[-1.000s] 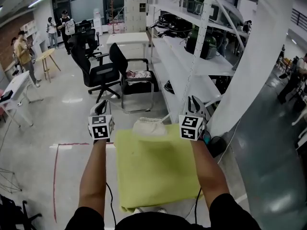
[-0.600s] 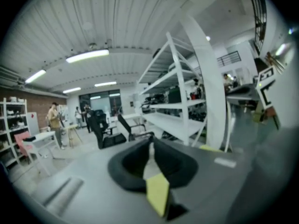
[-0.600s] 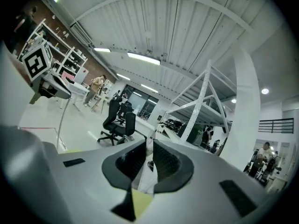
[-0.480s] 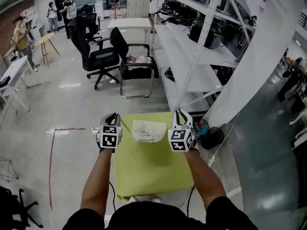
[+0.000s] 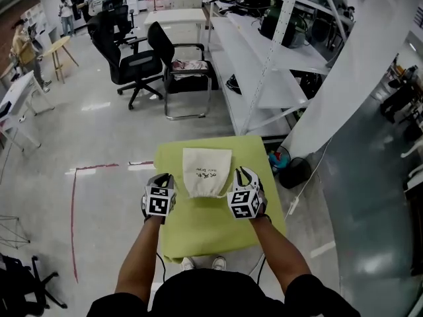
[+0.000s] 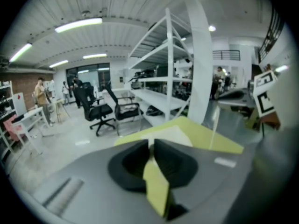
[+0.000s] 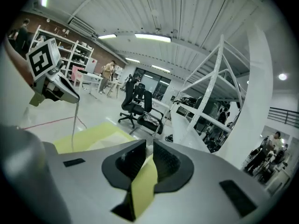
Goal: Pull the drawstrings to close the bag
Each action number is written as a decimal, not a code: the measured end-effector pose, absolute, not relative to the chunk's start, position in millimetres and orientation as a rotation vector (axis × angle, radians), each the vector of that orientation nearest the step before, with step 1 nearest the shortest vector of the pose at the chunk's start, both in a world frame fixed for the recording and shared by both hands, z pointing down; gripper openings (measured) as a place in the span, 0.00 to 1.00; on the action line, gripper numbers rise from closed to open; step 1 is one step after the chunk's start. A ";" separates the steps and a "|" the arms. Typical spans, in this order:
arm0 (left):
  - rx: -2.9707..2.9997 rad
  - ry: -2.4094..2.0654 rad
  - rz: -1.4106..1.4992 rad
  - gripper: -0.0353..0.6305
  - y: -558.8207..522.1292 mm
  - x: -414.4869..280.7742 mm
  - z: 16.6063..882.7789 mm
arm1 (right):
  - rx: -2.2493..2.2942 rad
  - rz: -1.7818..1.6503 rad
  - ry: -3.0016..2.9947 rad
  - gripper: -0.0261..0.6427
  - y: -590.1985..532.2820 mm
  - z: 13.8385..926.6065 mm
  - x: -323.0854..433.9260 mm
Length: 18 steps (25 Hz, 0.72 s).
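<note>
Currently, the left claw (image 5: 165, 178) and right claw (image 5: 244, 174) are each clamped on a drawstring (image 7: 74, 125) beside the white bag (image 5: 206, 170) lying on the green counter (image 5: 218, 233).

Head view looks steeply down; both gripper views look low across the shared yellow-green table (image 5: 213, 226)

A black short-sleeved top (image 5: 205, 297) is worn. The left gripper (image 5: 163, 178) and right gripper (image 5: 243, 172) are bodied in grey, fitted with black pads (image 6: 128, 167) and black-and-white marker cubes (image 5: 158, 202).
</note>
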<state>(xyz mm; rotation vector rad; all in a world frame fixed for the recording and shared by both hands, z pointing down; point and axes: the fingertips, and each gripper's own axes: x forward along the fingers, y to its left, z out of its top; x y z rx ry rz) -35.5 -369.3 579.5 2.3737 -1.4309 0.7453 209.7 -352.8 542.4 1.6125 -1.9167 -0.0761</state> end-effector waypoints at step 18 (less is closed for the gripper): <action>2.206 -1.238 0.792 0.14 -251.7 -15.1 718.6 | 1.401 0.360 -1.929 0.10 -241.0 695.0 181.2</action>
